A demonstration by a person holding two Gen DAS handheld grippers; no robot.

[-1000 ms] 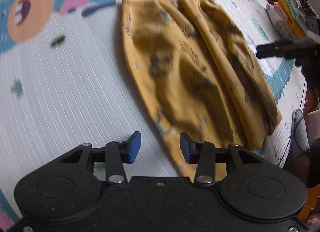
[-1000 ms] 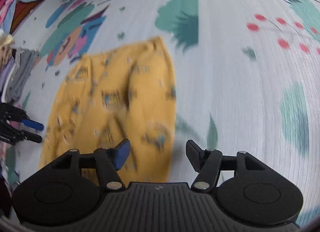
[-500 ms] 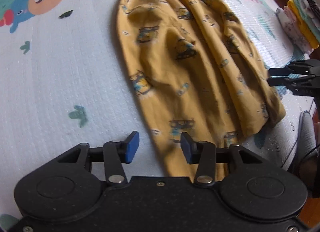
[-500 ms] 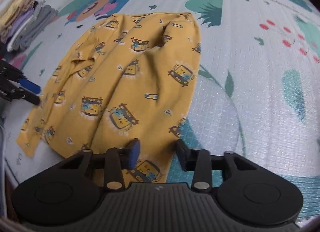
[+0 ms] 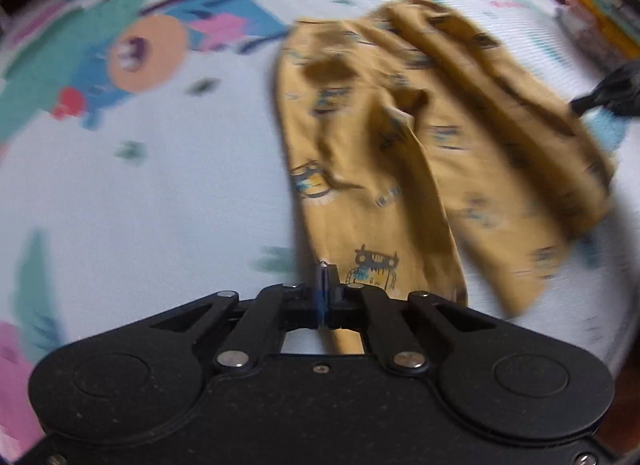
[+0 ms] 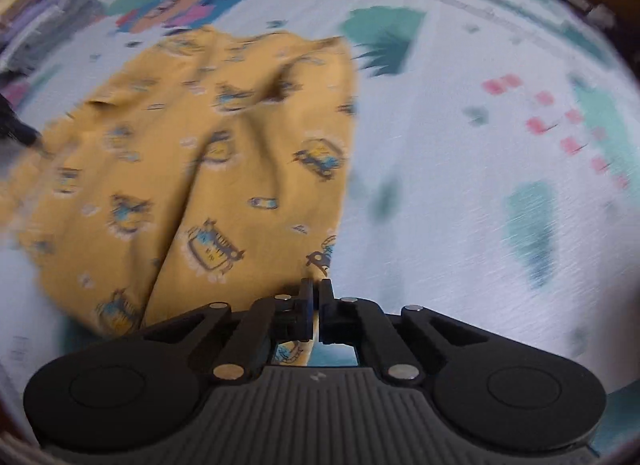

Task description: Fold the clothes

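While both views were smeared by motion blur, the main facts could still be read. The left gripper (image 5: 323, 285) had its jaws pressed together on the near hem of a mustard-yellow garment (image 5: 400, 153) printed with small cartoon cars, the cloth pinched between the blue pads and running on under the jaws toward the camera. From that grip the fabric stretched away ahead and to the right of the jaws, creased along its length, with one long fold lying over another and its far edge near an orange-faced cartoon figure (image 5: 146, 51) printed on the play mat (image 5: 140, 205).

The right gripper (image 6: 314, 297) likewise had its jaws closed on the garment (image 6: 208, 153), holding a corner of the near edge; a strip of yellow cloth showed in the gap behind the pads. Ahead and to the left of those jaws the garment spread across the mat (image 6: 460, 185), rumpled, with a raised wrinkle near its far end.

At the right rim of the left view, beyond the garment, a dark blurred shape was the right gripper (image 5: 612, 93). Past it stood a stack of folded clothes (image 5: 604, 9). Another pile of clothes (image 6: 36, 5) sat far left of the right jaws.
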